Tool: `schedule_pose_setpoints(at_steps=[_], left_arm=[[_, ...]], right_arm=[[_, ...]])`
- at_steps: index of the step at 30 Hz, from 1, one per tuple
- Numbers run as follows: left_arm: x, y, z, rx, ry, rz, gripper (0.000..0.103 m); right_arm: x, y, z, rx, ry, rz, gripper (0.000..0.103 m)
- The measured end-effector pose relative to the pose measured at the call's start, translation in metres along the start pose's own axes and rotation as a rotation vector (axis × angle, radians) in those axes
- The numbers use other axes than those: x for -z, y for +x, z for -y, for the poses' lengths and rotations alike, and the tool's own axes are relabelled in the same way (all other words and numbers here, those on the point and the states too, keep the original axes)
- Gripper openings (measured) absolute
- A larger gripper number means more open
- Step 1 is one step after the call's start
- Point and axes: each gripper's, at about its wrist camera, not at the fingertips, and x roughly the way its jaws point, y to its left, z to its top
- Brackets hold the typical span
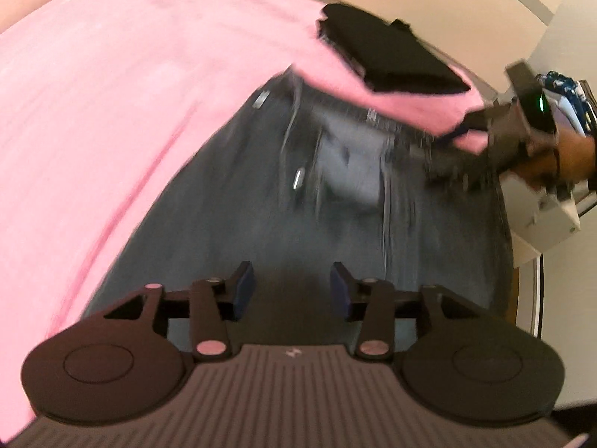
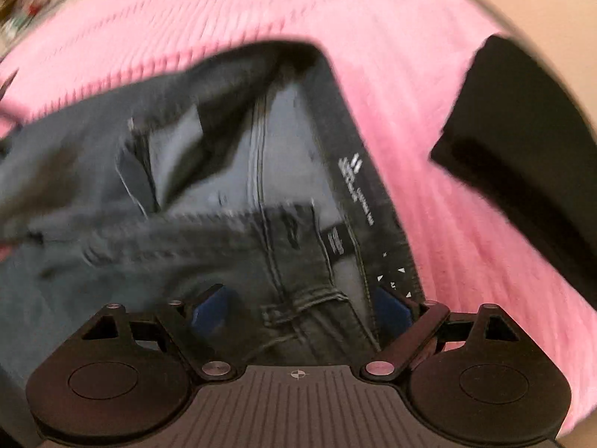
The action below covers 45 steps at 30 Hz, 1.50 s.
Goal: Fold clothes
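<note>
Between the blue pads of the right gripper (image 2: pixel 300 308) sits the waistband of the grey jeans (image 2: pixel 231 194); the jaws stand wide, one pad on each side of the denim, so they look released or only loosely bracketing the cloth, not clenched on it. At 12 o'clock from that gripper the waist lies open, showing the printed inner band, a small black label and the paler lining. The left gripper (image 1: pixel 293 289) hovers over the leg portion of the same garment, its jaws parted with nothing between the pads. From the left wrist view, the right gripper appears at 2 o'clock, at the far waist edge of the jeans. Both views are motion-blurred, so fine seams are unclear. Judged from the layout, the jeans are not yet folded: they lie spread and rumpled along the pink bedspread (image 1: pixel 112 112), with the waist bunched. Further out, at 1 o'clock in the left view, a black garment (image 1: pixel 395 56) rests on the bedspread as a flat, neat rectangle, apparently already folded. Remaining work, by estimate: flatten the jeans, bring the legs together, then fold them lengthwise.
</note>
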Motion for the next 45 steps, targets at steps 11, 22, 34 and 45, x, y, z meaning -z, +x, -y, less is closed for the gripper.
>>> schedule_pose_setpoints(at_steps=[11,22,34,45], left_arm=[[-0.094,0.099,0.016,0.046,0.076,-0.222,0.006],[-0.196,0.152,0.086,0.345,0.036,-0.13,0.005],[-0.129,0.127,0.042,0.255,0.027,-0.095,0.031],[-0.068,0.142,0.073,0.206,0.058,-0.14,0.032]], right_arm=[[0.056,-0.099,0.017,-0.059,0.238,0.257,0.007],[0.116,-0.135,-0.033,-0.049,0.375,0.324,0.004],[0.088,-0.11,-0.022,-0.007,0.266,0.366,0.004],[0.018,-0.025,0.018,-0.009,0.222,0.199,0.021]])
